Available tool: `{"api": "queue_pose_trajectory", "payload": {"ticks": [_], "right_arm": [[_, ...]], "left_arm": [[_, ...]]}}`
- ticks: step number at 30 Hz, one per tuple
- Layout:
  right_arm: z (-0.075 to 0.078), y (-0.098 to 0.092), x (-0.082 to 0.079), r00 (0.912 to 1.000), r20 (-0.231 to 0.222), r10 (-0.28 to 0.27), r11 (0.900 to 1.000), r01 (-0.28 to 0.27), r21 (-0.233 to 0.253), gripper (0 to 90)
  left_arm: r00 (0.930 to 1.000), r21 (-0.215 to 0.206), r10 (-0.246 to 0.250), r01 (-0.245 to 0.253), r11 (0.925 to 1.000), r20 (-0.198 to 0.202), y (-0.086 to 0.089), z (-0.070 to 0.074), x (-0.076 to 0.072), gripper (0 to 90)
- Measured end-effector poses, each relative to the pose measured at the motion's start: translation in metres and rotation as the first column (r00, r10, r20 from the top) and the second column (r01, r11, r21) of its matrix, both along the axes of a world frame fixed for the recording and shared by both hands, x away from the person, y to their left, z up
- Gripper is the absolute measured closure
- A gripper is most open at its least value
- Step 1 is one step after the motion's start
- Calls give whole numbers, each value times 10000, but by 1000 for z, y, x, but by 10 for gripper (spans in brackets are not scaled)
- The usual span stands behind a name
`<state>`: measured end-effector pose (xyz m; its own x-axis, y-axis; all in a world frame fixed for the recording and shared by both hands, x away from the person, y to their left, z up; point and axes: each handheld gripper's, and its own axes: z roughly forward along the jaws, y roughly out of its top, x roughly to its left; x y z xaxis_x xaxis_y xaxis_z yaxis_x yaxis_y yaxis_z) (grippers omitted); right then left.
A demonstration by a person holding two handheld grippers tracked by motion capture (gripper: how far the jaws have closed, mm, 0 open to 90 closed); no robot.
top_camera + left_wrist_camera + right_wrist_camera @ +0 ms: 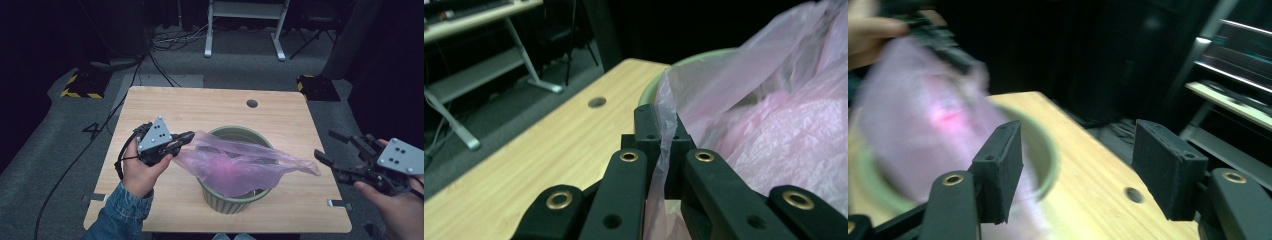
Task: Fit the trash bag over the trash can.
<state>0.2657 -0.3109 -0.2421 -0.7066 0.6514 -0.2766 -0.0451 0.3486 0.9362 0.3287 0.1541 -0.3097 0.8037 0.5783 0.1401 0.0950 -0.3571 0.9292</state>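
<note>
High view: a green bin (235,200) stands on a wooden table (165,107), toward its near edge. A pink plastic bag (235,167) lies draped across the mouth of the bin, sagging partly into it, with one corner stretched left and another trailing right past the rim. The left gripper (184,138), held in a hand (142,172) with a denim sleeve (117,215), sits just left of the bin, its jaws pinched on the left corner of the bag. The right gripper (332,152) hovers off the right edge of the table, near the bag's right tip but apart from it, jaws spread wide and holding nothing. A round hole (252,103) marks the far side of the table. A white desk frame (245,25) and cables (165,42) lie on the floor beyond.

Left gripper view: the bag's edge (664,135) runs up between the closed jaws; the bin rim (659,82) curves behind it.

Right gripper view: the image is motion-blurred; the jaws stand well apart, with bag (923,125) and bin (1045,165) ahead.

No brand, label or legible writing appears on the bag, bin or grippers.
</note>
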Motion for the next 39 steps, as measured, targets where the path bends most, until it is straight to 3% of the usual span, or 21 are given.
{"api": "queue_pose_trajectory", "payload": {"ticks": [2, 5, 8, 10, 13, 15, 16, 18, 19, 20, 22, 26, 28, 32, 39], "right_arm": [[1, 1, 7, 9990, -143, -430, 9989, 433, 203, 368], [-5, 11, 20, 9960, -888, -18, 9998, 37, 216, 334], [-20, 27, 29, 9826, -1711, 717, 9971, -747, -113, 309], [-31, 36, 33, 9722, -2141, 952, 9931, -1076, -470, 284], [-49, 46, 41, 9505, -2916, 1077, 9845, -1428, -1018, 263], [-59, 50, 46, 9416, -3214, 1007, 9803, -1490, -1293, 270], [-62, 51, 48, 9359, -3374, 1011, 9788, -1543, -1349, 313], [-66, 54, 51, 9209, -3739, 1103, 9744, -1744, -1421, 482], [-67, 54, 51, 9165, -3843, 1109, 9721, -1805, -1500, 624], [-67, 55, 51, 9173, -3822, 1116, 9674, -1882, -1693, 806], [-65, 53, 50, 9197, -3792, 1020, 9715, -1740, -1608, 890], [-57, 46, 55, 9362, -3450, 673, 9879, -1110, -1087, 900], [-57, 44, 61, 9392, -3418, 337, 9913, -749, -1082, 900], [-69, 45, 78, 9349, -3548, -84, 9945, -293, -1007, 886], [-88, 39, 104, 9258, -3714, -701, 9972, 554, -503, 864]], "left_arm": [[9999, 40, 10, -11, 10000, 157, -1, 2, -2, 897], [9992, 108, 97, -101, 9999, 393, -2, 2, -5, 898], [9983, 23, 231, -233, 9997, 535, 0, 2, -6, 899], [9972, -262, 375, -359, 9990, 647, 3, 2, -6, 898], [9952, -732, 597, -540, 9959, 775, 9, 2, -6, 897], [9937, -870, 709, -633, 9942, 868, 11, 2, -6, 897], [9932, -912, 782, -702, 9934, 866, 12, 2, -7, 897], [9926, -981, 866, -781, 9921, 856, 13, 1, -6, 897], [9926, -1019, 896, -811, 9915, 819, 14, 0, -6, 897], [9929, -1048, 911, -828, 9910, 767, 15, -2, -5, 897], [9935, -1045, 976, -911, 9903, 589, 17, -5, -2, 895], [9922, -956, 1189, -1149, 9888, 369, 19, -10, 5, 887], [9918, -765, 1262, -1242, 9893, 222, 17, -13, 10, 883], [9879, -290, 1548, -1550, 9875, -81, 12, -24, 24, 889], [9831, 20, 1667, -1670, 9860, -760, 11, -41, 46, 895]]}}
